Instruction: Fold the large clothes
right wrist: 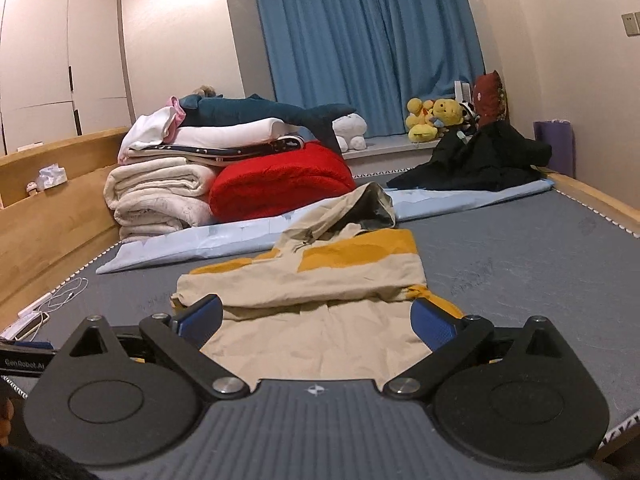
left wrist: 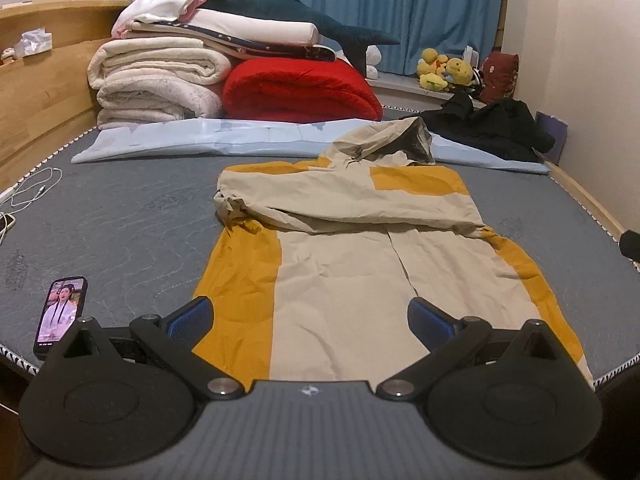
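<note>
A beige and mustard-yellow hooded jacket (left wrist: 352, 248) lies flat on the grey mattress (left wrist: 120, 216), hood toward the far end, both sleeves folded across the chest. My left gripper (left wrist: 310, 316) is open and empty, just above the jacket's near hem. My right gripper (right wrist: 318, 316) is open and empty, low over the jacket (right wrist: 320, 280) near its lower body. The jacket's near hem is hidden behind the gripper in the right wrist view.
A phone (left wrist: 60, 316) with a lit screen lies at the near left mattress edge. White cables (left wrist: 32, 188) lie at the left. Folded blankets (left wrist: 160, 80), a red blanket (left wrist: 300, 92), a light blue sheet (left wrist: 240, 136) and a black garment (left wrist: 488, 124) sit at the far end. A wooden bed frame (left wrist: 36, 92) runs along the left.
</note>
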